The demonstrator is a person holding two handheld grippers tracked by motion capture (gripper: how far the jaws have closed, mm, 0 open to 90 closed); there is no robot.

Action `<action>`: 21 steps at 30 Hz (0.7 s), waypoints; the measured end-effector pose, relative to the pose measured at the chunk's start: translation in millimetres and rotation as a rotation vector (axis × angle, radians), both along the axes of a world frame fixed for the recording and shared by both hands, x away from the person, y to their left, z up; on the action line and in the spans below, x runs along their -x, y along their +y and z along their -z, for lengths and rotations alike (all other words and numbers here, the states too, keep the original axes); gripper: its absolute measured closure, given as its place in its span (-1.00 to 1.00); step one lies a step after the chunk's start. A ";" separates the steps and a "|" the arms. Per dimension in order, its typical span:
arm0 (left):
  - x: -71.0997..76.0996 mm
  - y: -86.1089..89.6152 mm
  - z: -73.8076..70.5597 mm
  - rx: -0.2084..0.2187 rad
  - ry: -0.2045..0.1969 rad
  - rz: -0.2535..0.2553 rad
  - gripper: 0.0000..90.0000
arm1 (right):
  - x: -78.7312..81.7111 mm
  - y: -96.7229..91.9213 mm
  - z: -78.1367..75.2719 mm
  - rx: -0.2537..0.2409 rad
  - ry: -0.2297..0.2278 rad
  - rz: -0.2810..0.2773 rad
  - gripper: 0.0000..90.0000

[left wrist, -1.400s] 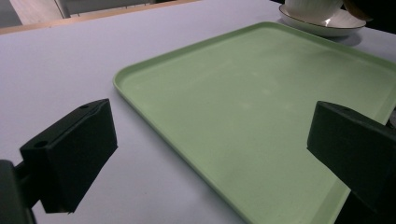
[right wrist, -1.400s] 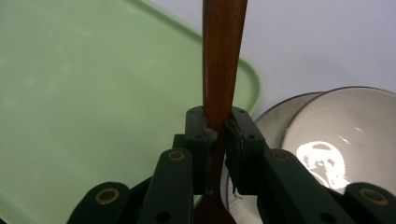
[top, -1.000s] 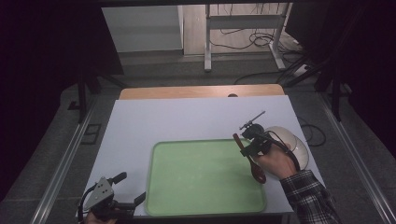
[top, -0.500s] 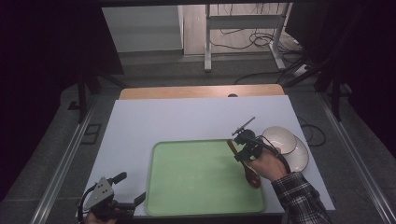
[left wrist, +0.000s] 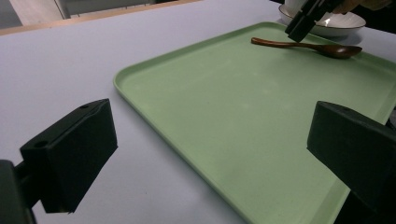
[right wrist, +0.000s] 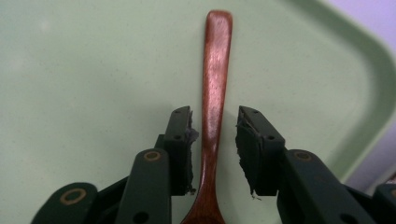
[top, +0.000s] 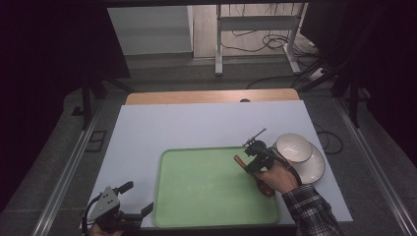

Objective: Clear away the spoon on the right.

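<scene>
Spoon now between parted right hand-held gripper

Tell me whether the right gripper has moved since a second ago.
Yes. In the high view the right gripper has shifted left, away from the white bowl, and now sits over the green tray, straddling the wooden spoon.

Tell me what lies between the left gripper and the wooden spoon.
Only bare green tray: in the left gripper view it stretches with nothing on it from the open left gripper to the spoon at its far edge, where the right gripper hangs.
</scene>
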State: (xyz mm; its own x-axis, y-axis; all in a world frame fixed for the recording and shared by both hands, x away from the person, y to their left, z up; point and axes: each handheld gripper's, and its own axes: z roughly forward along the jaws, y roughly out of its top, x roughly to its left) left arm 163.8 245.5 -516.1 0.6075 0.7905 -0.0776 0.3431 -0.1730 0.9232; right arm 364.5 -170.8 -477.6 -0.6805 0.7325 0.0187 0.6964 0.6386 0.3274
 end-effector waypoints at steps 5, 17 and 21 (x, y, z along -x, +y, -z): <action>-0.1 0.0 0.0 0.000 -0.001 0.000 -0.98 | 3.4 -3.0 -7.6 -0.013 -0.044 -0.012 0.54; 0.2 0.1 -0.2 -0.002 -0.003 -0.003 -0.97 | 22.7 3.8 2.1 -0.088 -0.127 -0.076 0.99; 0.3 0.2 -0.2 -0.002 -0.004 -0.003 -0.97 | 22.0 1.5 8.8 -0.101 -0.126 -0.063 0.99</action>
